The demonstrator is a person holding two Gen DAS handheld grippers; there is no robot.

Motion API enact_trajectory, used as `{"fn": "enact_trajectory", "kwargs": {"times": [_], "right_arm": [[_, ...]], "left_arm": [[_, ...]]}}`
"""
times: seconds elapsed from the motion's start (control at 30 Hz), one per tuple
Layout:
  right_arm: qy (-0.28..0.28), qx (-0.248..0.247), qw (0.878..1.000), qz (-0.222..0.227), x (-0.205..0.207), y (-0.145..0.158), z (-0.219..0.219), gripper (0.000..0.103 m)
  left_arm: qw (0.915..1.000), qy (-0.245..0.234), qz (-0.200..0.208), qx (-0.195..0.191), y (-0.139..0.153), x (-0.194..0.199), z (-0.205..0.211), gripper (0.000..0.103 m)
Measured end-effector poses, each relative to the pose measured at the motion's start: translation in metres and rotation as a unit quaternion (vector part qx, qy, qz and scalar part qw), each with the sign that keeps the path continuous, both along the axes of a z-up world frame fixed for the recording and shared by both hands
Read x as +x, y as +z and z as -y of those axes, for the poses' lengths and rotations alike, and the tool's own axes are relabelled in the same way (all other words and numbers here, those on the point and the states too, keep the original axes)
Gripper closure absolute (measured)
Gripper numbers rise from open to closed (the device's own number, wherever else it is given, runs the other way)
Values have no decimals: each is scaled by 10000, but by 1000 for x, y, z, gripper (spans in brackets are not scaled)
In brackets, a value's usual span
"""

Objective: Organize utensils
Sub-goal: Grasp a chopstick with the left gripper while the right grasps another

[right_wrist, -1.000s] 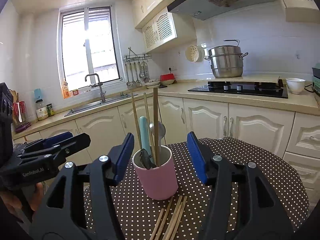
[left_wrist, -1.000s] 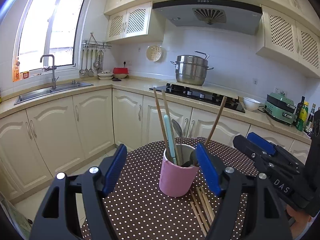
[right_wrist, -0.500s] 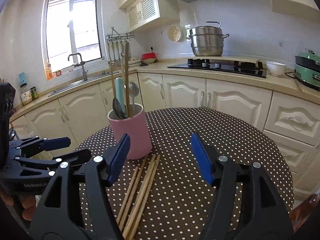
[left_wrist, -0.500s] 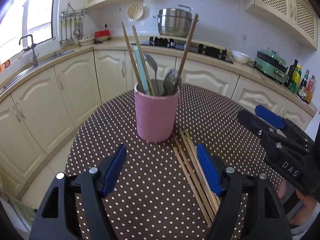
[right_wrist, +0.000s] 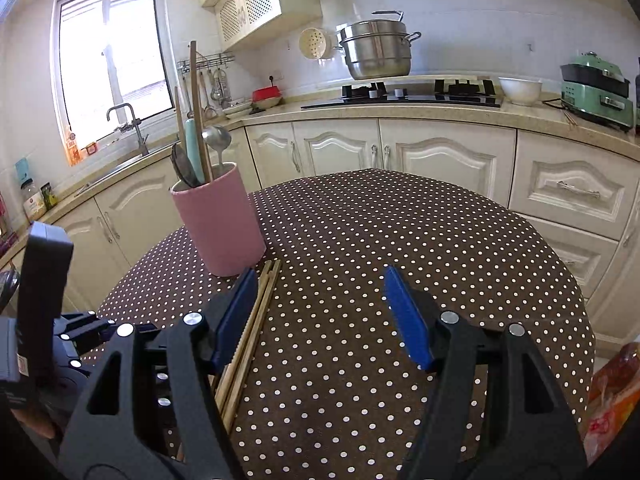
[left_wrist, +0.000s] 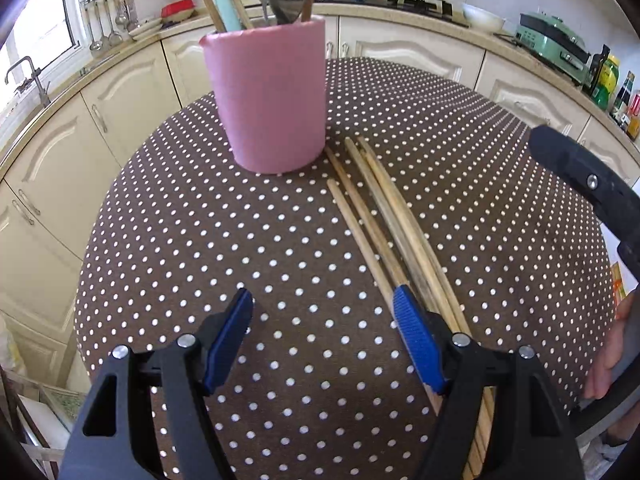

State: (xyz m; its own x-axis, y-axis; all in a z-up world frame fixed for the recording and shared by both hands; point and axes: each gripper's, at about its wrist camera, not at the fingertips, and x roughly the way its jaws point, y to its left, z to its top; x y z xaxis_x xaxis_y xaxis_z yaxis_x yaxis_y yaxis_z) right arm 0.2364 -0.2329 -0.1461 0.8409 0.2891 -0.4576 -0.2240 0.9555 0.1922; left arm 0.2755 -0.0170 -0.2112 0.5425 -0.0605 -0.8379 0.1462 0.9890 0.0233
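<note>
A pink cup (left_wrist: 276,96) stands on the dotted brown table (left_wrist: 200,240). It holds wooden chopsticks, spoons and a pale green handle. Several loose wooden chopsticks (left_wrist: 384,208) lie in a bundle right of the cup. My left gripper (left_wrist: 322,300) is open, tilted down over the cloth. Its right finger (left_wrist: 416,340) sits over the near ends of the chopsticks, with only cloth between the fingers. In the right wrist view the pink cup (right_wrist: 218,220) is at the left. My right gripper (right_wrist: 320,280) is open and holds nothing. The chopsticks (right_wrist: 260,304) pass under its left finger (right_wrist: 236,312).
The round table's edge (right_wrist: 560,264) curves close on the right. Cream cabinets (right_wrist: 440,160) and a counter with a hob (right_wrist: 400,96), a steel pot (right_wrist: 376,52) and a green cooker (right_wrist: 592,92) ring the room. A sink (right_wrist: 124,120) is under the window.
Both grippers have sunk and tipped down toward the table. The cup and the loose chopsticks now fill more of each view. The right gripper's fingers stand a little wider.
</note>
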Motion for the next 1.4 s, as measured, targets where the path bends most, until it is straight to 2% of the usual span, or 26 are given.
{"fn": "enact_trajectory", "kwargs": {"times": [0.1,0.23,0.37,0.47,0.53,0.57,0.63,0.73,0.9,1.03,1.2,1.4], "right_arm": [[15,20,10000,-24,1,-1,0,37],[33,51,9999,-82,4,-1,-1,36],[48,91,9998,-161,6,-2,0,35],[121,-7,9994,-317,11,-5,-5,33],[151,-187,9987,-451,15,-7,-12,33],[174,-325,9978,-557,17,-9,-17,33],[264,-640,9943,-816,22,-16,-30,32],[350,-1102,9878,-1040,26,-23,-47,32],[437,-1486,9797,-1273,27,-34,-63,32],[539,-1538,9752,-1495,30,-43,-68,32],[495,-1574,9737,-1570,32,-44,-68,33],[643,-1832,9653,-1745,44,-42,-83,33]], "left_arm": [[10000,18,-13,92,-4,4,3,26],[9995,18,-190,261,-10,14,13,25],[9996,135,-237,88,-9,16,12,26],[9998,73,-178,39,-8,14,7,40],[9998,117,-140,33,-9,14,-1,55],[9998,141,-120,18,-8,13,-4,59],[9998,181,-87,1,-7,9,-11,73],[9997,222,-94,-107,-6,7,-24,87],[9992,155,-110,-346,-6,6,-38,89],[9993,117,-81,-344,-6,5,-37,89],[9992,65,-75,-398,-5,3,-41,89],[9993,31,-129,-338,-4,7,-38,89]]}}
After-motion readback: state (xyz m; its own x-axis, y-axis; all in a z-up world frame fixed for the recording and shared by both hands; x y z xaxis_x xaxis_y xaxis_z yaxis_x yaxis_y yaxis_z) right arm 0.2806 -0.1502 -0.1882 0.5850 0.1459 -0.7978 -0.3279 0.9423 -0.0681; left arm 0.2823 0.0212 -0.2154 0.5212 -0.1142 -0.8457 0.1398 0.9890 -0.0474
